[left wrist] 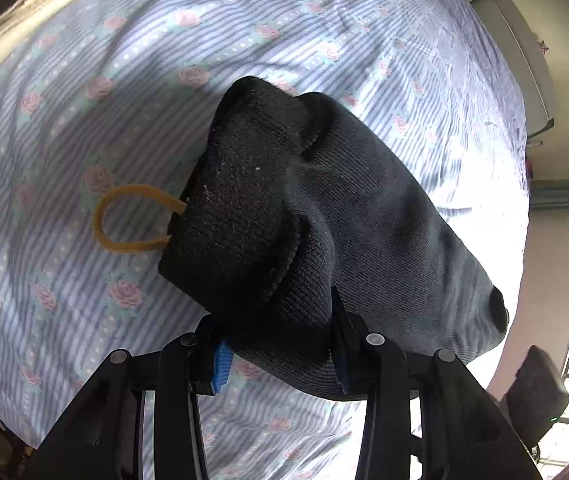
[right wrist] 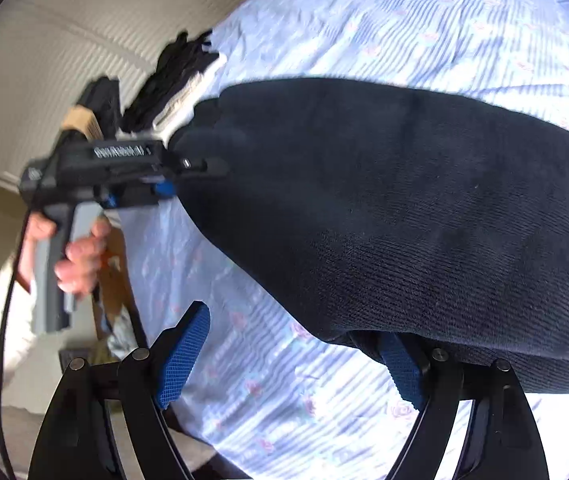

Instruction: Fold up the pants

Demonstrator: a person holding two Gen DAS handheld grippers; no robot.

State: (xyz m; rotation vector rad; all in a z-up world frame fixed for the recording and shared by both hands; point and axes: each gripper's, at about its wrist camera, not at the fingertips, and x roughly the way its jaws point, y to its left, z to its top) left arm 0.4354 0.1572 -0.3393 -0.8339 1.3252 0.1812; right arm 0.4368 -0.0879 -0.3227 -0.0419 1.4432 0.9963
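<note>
Left gripper (left wrist: 280,356) is clamped on a bunched-up end of the black pants (left wrist: 324,208), blue pads squeezing the knit cuff. The right gripper (right wrist: 292,364) has its jaws spread wide, with the pants draped over one finger only, nothing pinched. The pants hang just above the striped rose bedsheet (left wrist: 244,28), with a tan cord loop (left wrist: 124,216) poking out the side. A hand (right wrist: 80,256) grips the left handle.
</note>
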